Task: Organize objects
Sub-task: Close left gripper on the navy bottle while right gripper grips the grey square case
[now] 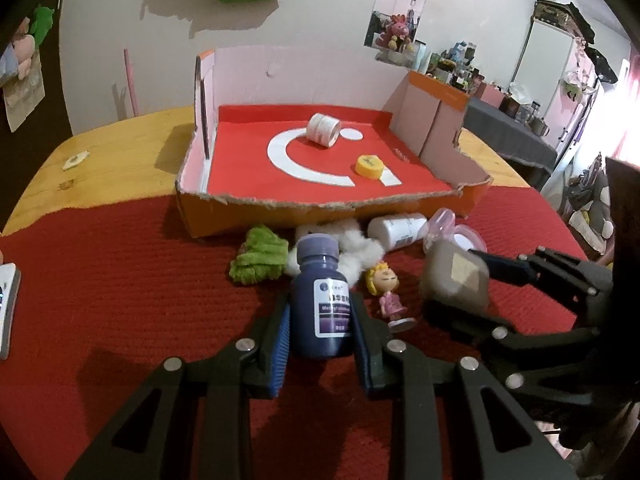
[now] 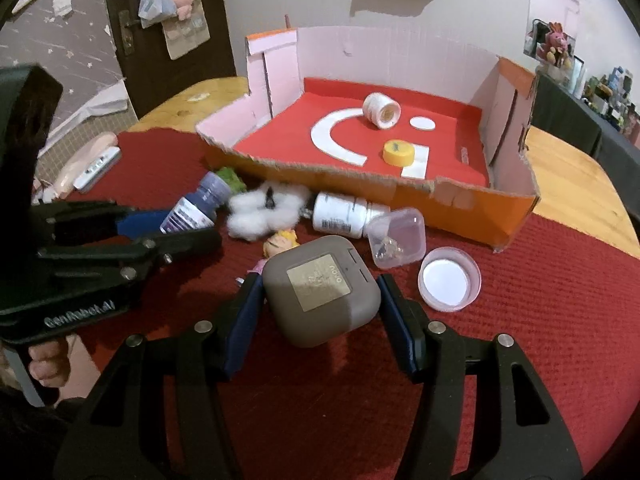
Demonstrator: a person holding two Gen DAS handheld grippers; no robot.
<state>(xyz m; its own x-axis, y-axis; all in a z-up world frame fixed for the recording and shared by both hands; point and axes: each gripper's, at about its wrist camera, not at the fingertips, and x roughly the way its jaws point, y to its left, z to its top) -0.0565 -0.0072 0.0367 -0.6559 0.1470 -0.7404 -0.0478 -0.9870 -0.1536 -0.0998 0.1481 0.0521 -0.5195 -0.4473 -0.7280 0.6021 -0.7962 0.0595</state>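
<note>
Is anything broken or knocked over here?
Yes. The orange cardboard box has a torn, ragged front edge. In front of it, a white bottle lies tipped on its side, and a pink lid lies alone on the red cloth.

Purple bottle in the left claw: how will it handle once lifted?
The purple bottle looks rigid; the left claw pinches its body. Its glossy label may slip. Held below the cap, it could tilt. Round sides would probably roll if laid down.

Purple bottle (image 1: 322, 300) — red (ribbed) cloth (image 1: 120, 280).
</note>
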